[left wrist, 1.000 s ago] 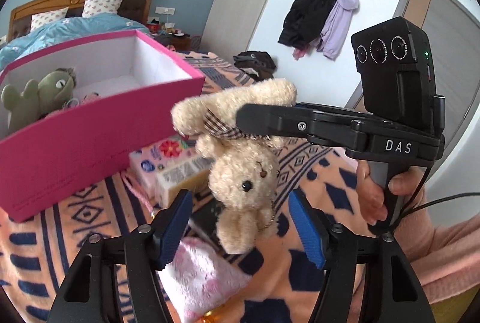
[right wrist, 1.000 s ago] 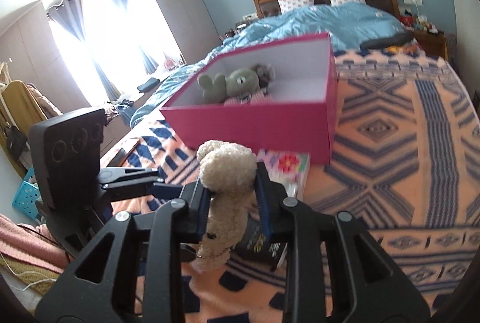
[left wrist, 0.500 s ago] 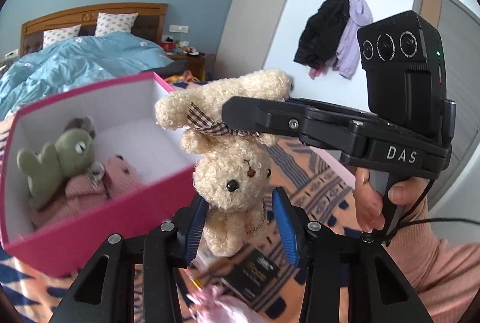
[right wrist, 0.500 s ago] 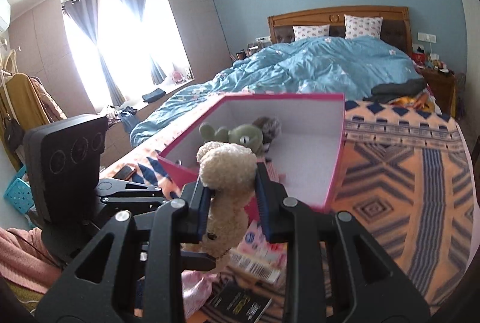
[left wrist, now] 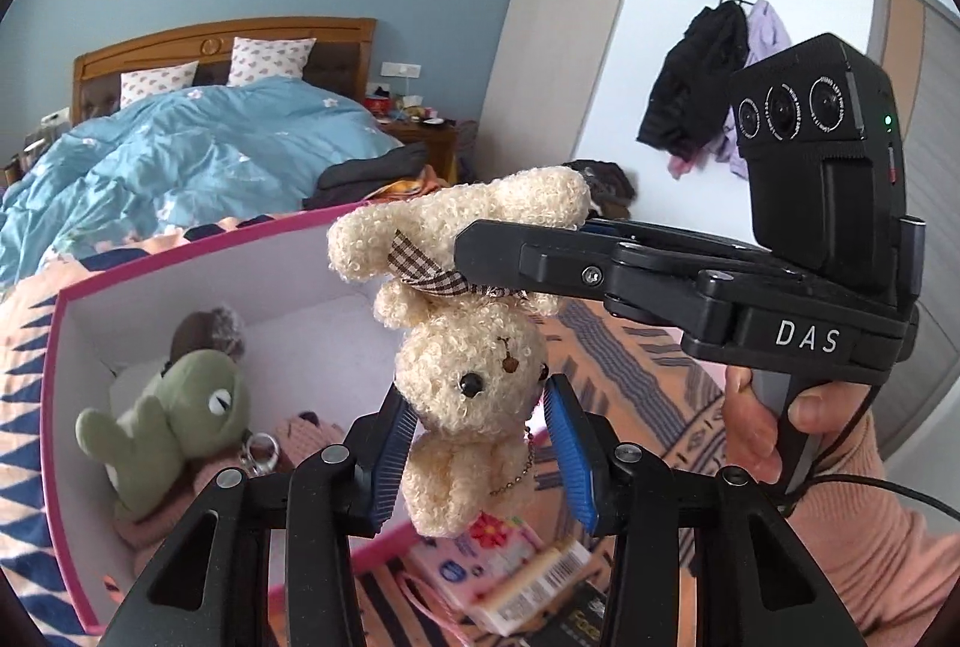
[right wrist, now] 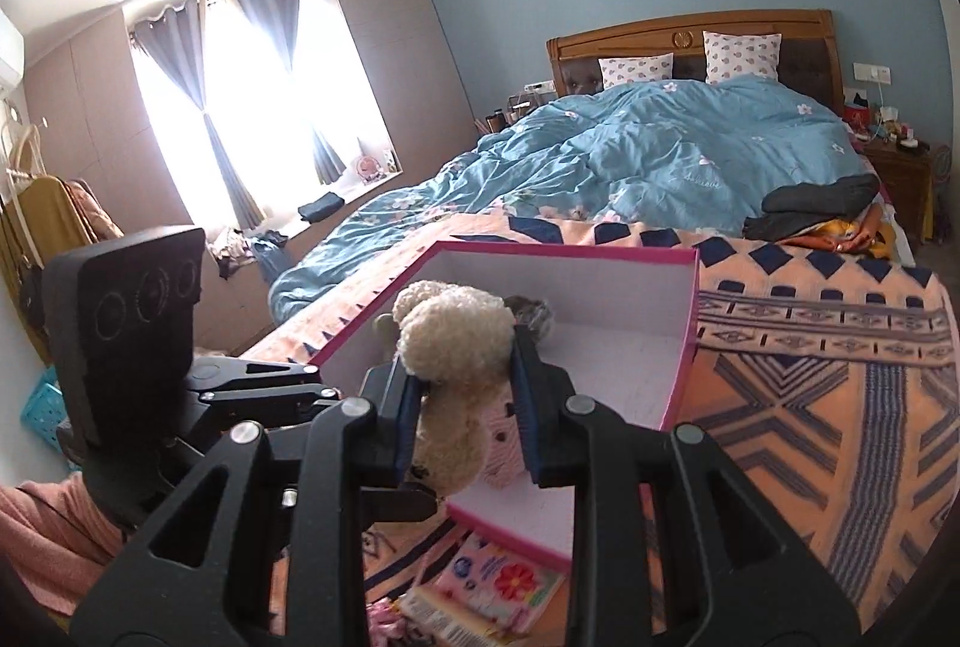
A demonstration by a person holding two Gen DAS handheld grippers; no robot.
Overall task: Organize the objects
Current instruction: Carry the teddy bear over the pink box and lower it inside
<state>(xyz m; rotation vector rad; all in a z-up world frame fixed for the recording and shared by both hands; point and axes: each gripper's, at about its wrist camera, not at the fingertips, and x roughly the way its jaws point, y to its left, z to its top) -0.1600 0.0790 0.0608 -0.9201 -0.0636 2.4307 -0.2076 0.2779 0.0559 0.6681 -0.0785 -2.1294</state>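
Observation:
A cream plush bear (left wrist: 468, 377) hangs head down in the air above the near edge of a pink box (left wrist: 180, 251). My right gripper (right wrist: 462, 401) is shut on the bear's (right wrist: 450, 347) upper body; from the left wrist view it comes in from the right (left wrist: 516, 257). My left gripper (left wrist: 477, 461) has its blue pads on either side of the bear's head, touching or nearly so. The pink box (right wrist: 690, 311) holds a green plush toy (left wrist: 174, 407) and a pink plush (left wrist: 306, 431).
A patterned orange and navy blanket (right wrist: 840, 365) covers the bed. A flowered packet (left wrist: 504, 569) and a dark pack lie on it under the grippers. A blue duvet (right wrist: 660, 155) and pillows lie behind the box.
Both grippers rose with the bear and moved over the pink box. My left gripper's jaws narrowed from wide open to close around the bear's head.

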